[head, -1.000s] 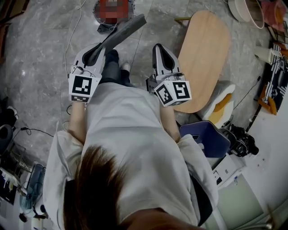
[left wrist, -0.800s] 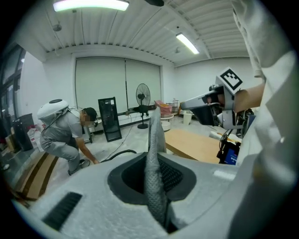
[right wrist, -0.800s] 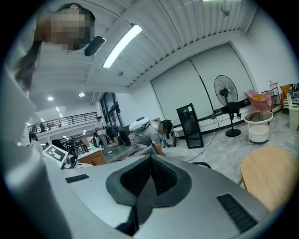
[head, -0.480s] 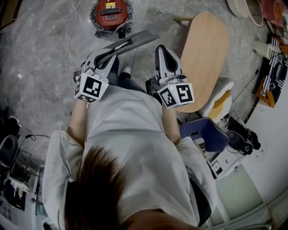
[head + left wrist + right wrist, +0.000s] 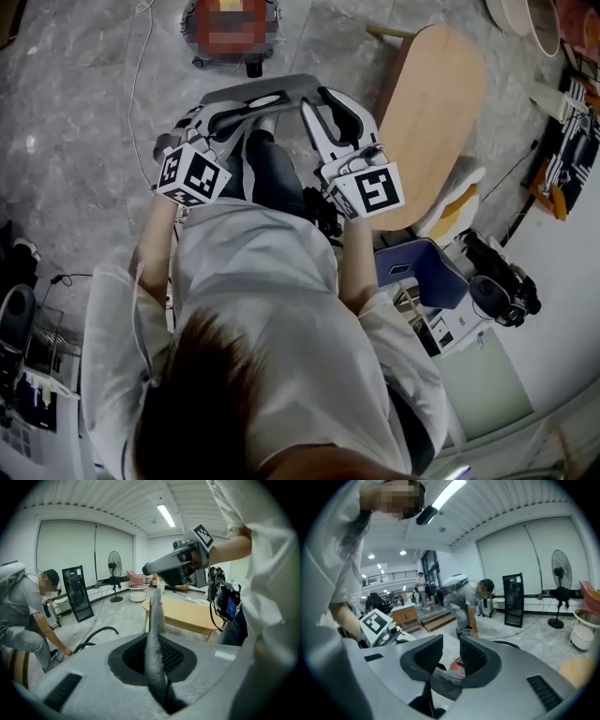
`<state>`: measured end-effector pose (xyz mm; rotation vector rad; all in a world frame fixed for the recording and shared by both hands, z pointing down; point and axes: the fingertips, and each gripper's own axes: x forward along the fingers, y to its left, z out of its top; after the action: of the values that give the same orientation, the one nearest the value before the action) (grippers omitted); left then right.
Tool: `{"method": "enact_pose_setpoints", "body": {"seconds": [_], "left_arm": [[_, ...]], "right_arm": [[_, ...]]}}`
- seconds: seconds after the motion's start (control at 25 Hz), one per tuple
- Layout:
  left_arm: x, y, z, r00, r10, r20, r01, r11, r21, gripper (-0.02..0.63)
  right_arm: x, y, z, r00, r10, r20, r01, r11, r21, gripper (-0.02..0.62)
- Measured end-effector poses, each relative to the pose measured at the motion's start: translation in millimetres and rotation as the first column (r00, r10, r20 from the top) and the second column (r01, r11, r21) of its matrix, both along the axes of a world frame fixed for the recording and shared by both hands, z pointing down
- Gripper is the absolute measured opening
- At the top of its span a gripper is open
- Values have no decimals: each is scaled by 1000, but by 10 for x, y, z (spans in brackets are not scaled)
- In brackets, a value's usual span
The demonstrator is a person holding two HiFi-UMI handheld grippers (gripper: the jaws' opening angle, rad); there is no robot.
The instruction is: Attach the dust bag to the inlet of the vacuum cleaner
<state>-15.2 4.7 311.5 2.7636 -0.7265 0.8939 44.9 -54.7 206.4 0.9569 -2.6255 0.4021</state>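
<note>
The dust bag (image 5: 267,94) is a flat grey piece held level across my front, above the red vacuum cleaner (image 5: 230,28) on the floor. My left gripper (image 5: 217,111) is shut on the bag's left end; in the left gripper view the dust bag (image 5: 154,639) stands edge-on between the closed jaws. My right gripper (image 5: 319,98) is at the bag's right end. Its jaws have just been opening. In the right gripper view the right gripper (image 5: 451,660) shows a gap, with the bag's grey edge (image 5: 447,681) low in it and not pressed.
A wooden table (image 5: 436,112) stands to the right, with a blue seat (image 5: 422,277) and camera gear near it. A cable (image 5: 141,75) runs over the marble floor. A person (image 5: 464,602) bends over behind the vacuum; a fan (image 5: 115,569) stands further back.
The bag has swung from slanting up-right to lying level. Both grippers moved toward the vacuum, and the right gripper came in to the bag's free end.
</note>
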Motion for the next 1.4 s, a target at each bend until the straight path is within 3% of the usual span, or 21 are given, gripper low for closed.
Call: {"method": "enact_pose_setpoints", "body": {"seconds": [0.08, 0.2, 0.28, 0.36, 0.48, 0.56, 0.68, 0.88, 1.12, 1.4], "left_arm": [[31, -7, 68, 1000, 13, 11, -13, 1000, -5, 37], [77, 23, 192, 999, 26, 29, -25, 999, -21, 37], [92, 21, 309, 998, 31, 47, -29, 999, -32, 37], [117, -6, 437, 997, 32, 68, -29, 999, -40, 37], [195, -14, 664, 994, 46, 98, -41, 998, -51, 37], [228, -29, 851, 991, 63, 120, -57, 997, -54, 37], [243, -36, 1146, 987, 75, 139, -67, 996, -65, 37], [237, -34, 1647, 986, 73, 149, -58, 993, -103, 37], [286, 4, 2226, 979, 96, 179, -72, 988, -138, 38], [234, -23, 2901, 975, 69, 211, -26, 979, -202, 44]], "right_arm": [[-71, 38, 197, 987, -126, -105, 126, 992, -6, 124], [-181, 167, 500, 929, -307, -207, 300, 952, -66, 163], [-221, 263, 772, 854, -435, -285, 421, 900, -115, 208], [-217, 337, 1084, 751, -542, -377, 524, 836, -159, 218], [-153, 402, 1542, 615, -623, -484, 616, 762, -198, 215], [-109, 396, 1813, 551, -641, -534, 653, 730, -203, 183], [-56, 383, 2144, 490, -654, -576, 689, 695, -204, 92], [-46, 380, 2648, 451, -662, -599, 705, 675, -215, 48], [19, 460, 3232, 469, -684, -558, 693, 677, -248, 38], [-15, 461, 3883, 481, -674, -561, 643, 706, -296, 40]]}}
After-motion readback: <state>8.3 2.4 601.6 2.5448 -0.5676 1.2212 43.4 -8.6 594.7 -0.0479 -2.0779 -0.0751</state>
